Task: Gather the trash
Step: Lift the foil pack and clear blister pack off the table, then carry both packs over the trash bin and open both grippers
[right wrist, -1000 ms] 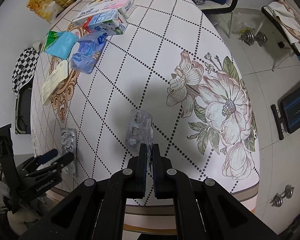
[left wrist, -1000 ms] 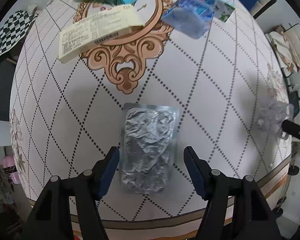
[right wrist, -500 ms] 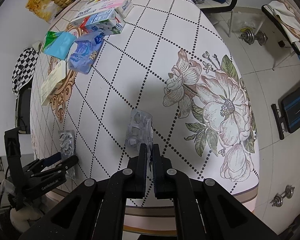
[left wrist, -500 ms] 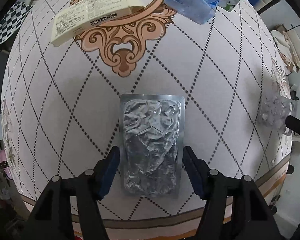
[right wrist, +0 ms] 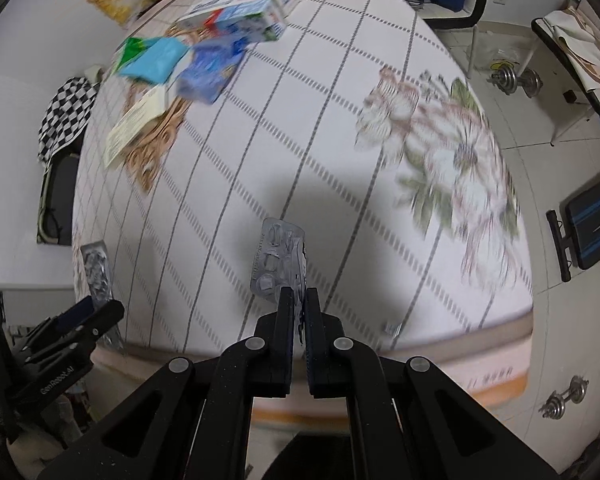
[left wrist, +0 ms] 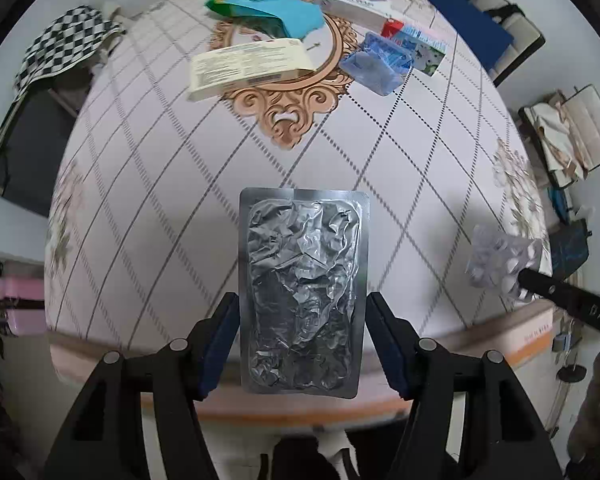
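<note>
The silver foil blister sheet sits in the lower centre of the left wrist view, gripped by its two long edges between the pads of the left gripper. Its lower end projects past the table edge, and we judge it lifted clear of the surface. The fingers are set as wide as the sheet, one pad on each edge.

The clear pill blister stands in the lower centre of the right wrist view, pinched at its lower edge by the right gripper, whose fingers are nearly together. It rises tilted above the tablecloth.

We judge both pickups complete, with transfer to a bin outstanding. No bin is visible.

Risks:
- The foil sheet is thin and held edge-on. Excess squeeze may buckle it, and it may then spring out from between the pads.
- The pill blister is held by a narrow margin. A fast swing may rotate it out of the grip.

Further trash lies at the top of both views: a cream carton, a blue packet, a green-and-blue pouch and printed boxes.
</note>
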Motion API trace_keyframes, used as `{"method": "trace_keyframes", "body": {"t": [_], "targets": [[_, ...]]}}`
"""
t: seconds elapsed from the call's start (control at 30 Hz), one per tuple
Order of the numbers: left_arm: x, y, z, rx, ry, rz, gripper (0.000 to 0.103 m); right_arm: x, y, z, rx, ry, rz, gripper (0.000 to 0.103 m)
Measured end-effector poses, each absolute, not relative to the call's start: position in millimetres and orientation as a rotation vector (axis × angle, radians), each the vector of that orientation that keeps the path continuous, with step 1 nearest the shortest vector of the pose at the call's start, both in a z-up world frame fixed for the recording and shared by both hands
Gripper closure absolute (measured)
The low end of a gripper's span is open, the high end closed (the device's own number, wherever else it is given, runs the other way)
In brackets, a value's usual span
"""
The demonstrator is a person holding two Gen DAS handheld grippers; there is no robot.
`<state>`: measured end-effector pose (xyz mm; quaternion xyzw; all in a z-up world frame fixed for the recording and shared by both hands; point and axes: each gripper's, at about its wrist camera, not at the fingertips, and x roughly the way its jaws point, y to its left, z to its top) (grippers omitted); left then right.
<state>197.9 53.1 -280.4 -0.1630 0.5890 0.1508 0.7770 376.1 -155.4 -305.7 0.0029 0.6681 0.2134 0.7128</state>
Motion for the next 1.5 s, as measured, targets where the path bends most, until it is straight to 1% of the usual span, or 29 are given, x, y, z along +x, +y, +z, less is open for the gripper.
{"method": "trace_keyframes", "body": {"t": [0.23,0.4,0.5,0.63,0.7,0.83,0.9,1.0,1.03,1.07,1.1,1.13,1.17,1.2,1.23,1.3,1.33,1.4,1.47,1.5], "targets": [[117,30,-285,-0.375,1.244,0.295,0.042,281,-171,-295,0.008,1.464,0.492,0.098],[58,20,-311,-0.381,1.269,0.257,0.042,198,-186,-304,0.015,1.479,0.460,0.098],[31,19,-340,-0.410,1.319,0.242,0.042,154,-195,-329,0.040,1.529,0.425,0.098],[10,19,-396,-0.476,1.394,0.212,0.042,116,-201,-385,0.039,1.614,0.371,0.098],[7,20,-438,-0.518,1.435,0.199,0.042,106,-203,-417,0.040,1.644,0.347,0.098],[12,25,-521,-0.608,1.497,0.186,0.042,100,-205,-501,0.043,1.699,0.292,0.098],[19,28,-566,-0.655,1.526,0.166,0.041,101,-207,-552,0.069,1.740,0.276,0.098],[31,32,-617,-0.703,1.539,0.138,0.040,108,-202,-608,0.080,1.776,0.290,0.098],[34,34,-628,-0.701,1.536,0.142,0.034,110,-198,-630,0.081,1.785,0.308,0.098],[37,35,-640,-0.690,1.533,0.150,0.020,112,-196,-645,0.079,1.790,0.316,0.097],[39,36,-653,-0.672,1.537,0.155,0.014,114,-193,-661,0.070,1.800,0.325,0.096],[40,38,-663,-0.665,1.542,0.160,0.006,115,-190,-679,0.057,1.818,0.333,0.092],[40,39,-671,-0.663,1.548,0.162,0.005,115,-190,-699,0.044,1.838,0.337,0.078],[39,39,-679,-0.658,1.562,0.172,0.005,117,-188,-711,0.034,1.850,0.331,0.061],[37,41,-683,-0.654,1.568,0.186,0.005,117,-188,-725,0.024,1.859,0.322,0.054],[30,43,-684,-0.642,1.573,0.211,0.005,117,-188,-738,0.013,1.863,0.334,0.037],[26,44,-682,-0.621,1.570,0.231,0.005,117,-185,-740,-0.006,1.860,0.337,0.031],[20,44,-671,-0.545,1.554,0.295,0.005,115,-178,-733,-0.093,1.823,0.333,0.007],[14,43,-658,-0.488,1.539,0.337,0.005,113,-170,-721,-0.191,1.779,0.318,0.000],[11,44,-650,-0.462,1.532,0.358,0.005,112,-167,-713,-0.230,1.758,0.318,0.000]]}}
